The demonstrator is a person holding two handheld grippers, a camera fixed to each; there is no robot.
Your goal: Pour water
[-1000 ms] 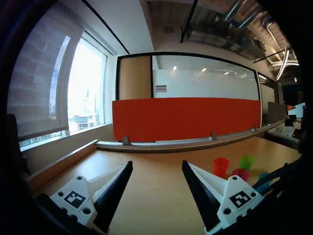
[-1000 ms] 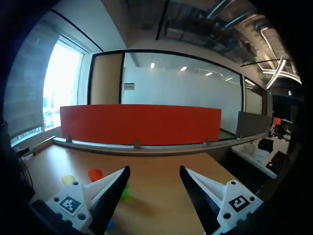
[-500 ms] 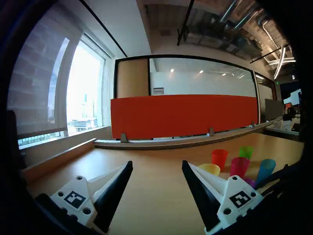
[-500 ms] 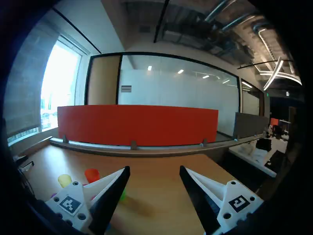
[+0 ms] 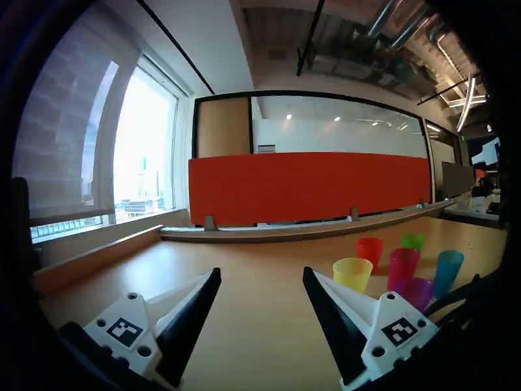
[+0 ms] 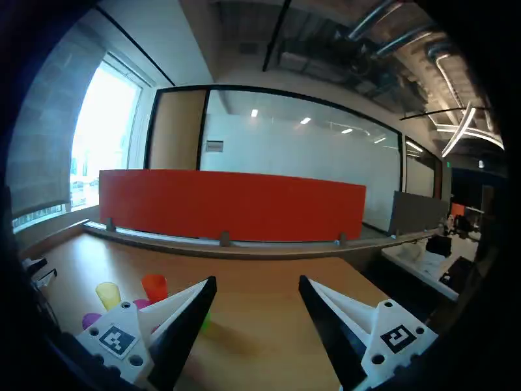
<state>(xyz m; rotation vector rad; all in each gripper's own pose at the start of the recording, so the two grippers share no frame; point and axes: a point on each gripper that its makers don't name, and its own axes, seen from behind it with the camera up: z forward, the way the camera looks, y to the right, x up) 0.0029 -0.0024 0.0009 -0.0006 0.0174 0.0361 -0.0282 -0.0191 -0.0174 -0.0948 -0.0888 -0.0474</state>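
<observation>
both claws are spread wide, nothing between the fingers. left claw (image 5: 260, 270) hovers over the wooden tabletop (image 5: 195, 257). the cups sit bunched on its right: yellow cup (image 5: 352, 272) nearest the finger, red cup (image 5: 370, 249) and green cup (image 5: 412, 241) further back, then pink cup (image 5: 404, 264), blue cup (image 5: 449, 264) and purple cup (image 5: 417, 292). from the right claw (image 6: 257, 279) the bunch is low on the left, partly behind its finger. red divider (image 5: 309, 186) runs along the back.
</observation>
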